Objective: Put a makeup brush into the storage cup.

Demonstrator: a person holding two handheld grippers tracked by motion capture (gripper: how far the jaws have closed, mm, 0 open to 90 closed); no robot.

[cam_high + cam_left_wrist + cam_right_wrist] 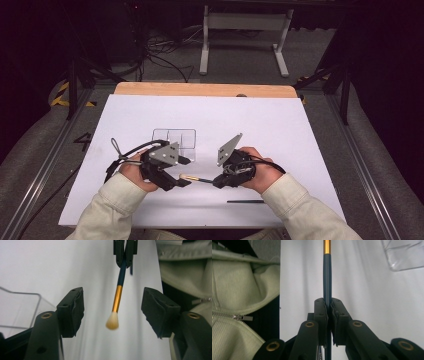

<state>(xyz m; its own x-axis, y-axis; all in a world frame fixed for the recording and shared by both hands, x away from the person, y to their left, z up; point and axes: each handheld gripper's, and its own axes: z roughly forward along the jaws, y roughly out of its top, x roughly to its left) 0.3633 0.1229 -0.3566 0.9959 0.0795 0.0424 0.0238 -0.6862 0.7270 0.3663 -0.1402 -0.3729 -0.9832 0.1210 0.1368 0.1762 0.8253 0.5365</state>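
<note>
A brush (192, 177) with a dark blue handle, gold ferrule and cream bristles (112, 321) hangs level above the white sheet. My right gripper (217, 181) is shut on its handle (327, 272), and the pads clamp it in the right gripper view (328, 307). My left gripper (186, 172) faces it from the left. Its jaws stand open (113, 298) on either side of the bristle end, with neither pad touching the brush. The right gripper (125, 253) shows farther off in the left gripper view.
A clear plastic compartment tray (174, 138) sits just beyond the left hand, and its rim (22, 307) shows at the left of the left gripper view. A thin dark stick (245, 201) lies near the front edge. The white sheet (260, 120) covers a wooden table.
</note>
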